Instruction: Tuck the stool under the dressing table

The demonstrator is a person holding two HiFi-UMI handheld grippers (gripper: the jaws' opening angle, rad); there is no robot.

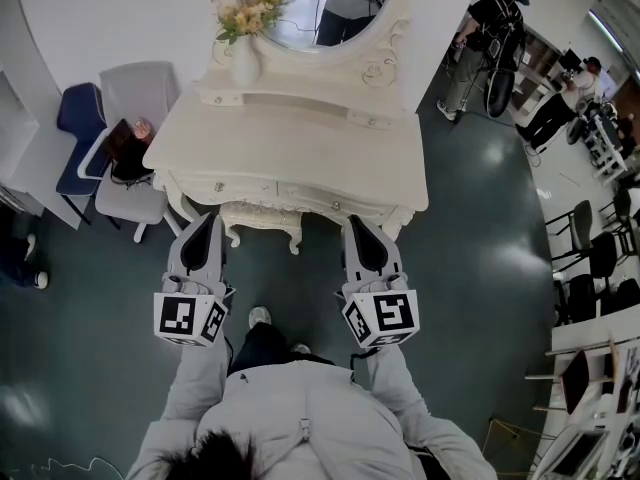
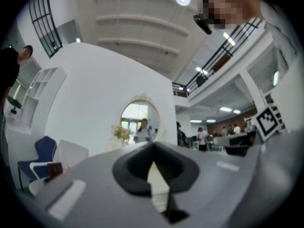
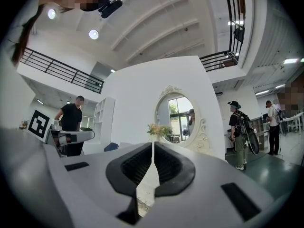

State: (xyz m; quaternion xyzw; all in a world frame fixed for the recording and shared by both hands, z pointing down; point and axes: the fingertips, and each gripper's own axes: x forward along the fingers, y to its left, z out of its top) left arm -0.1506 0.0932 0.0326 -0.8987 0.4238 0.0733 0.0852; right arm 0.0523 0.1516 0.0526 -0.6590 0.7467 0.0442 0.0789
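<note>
The cream dressing table (image 1: 300,138) stands against the white wall, with an oval mirror (image 1: 315,8) and a vase of flowers (image 1: 245,38) on it. The carved cream stool (image 1: 262,218) sits under the table's front edge, only its front rim and two legs showing. My left gripper (image 1: 208,218) is just left of the stool and my right gripper (image 1: 357,223) is to its right; both point at the table front. Both are shut with nothing between the jaws. In the left gripper view, the left gripper (image 2: 153,146) points at the mirror (image 2: 138,122). The right gripper (image 3: 152,144) does too.
A grey chair (image 1: 140,98) and a blue chair (image 1: 78,118) stand left of the table. People (image 1: 490,38) stand at the back right, and black chairs (image 1: 590,258) line the right side. My shoe (image 1: 259,316) is on the dark green floor (image 1: 470,258).
</note>
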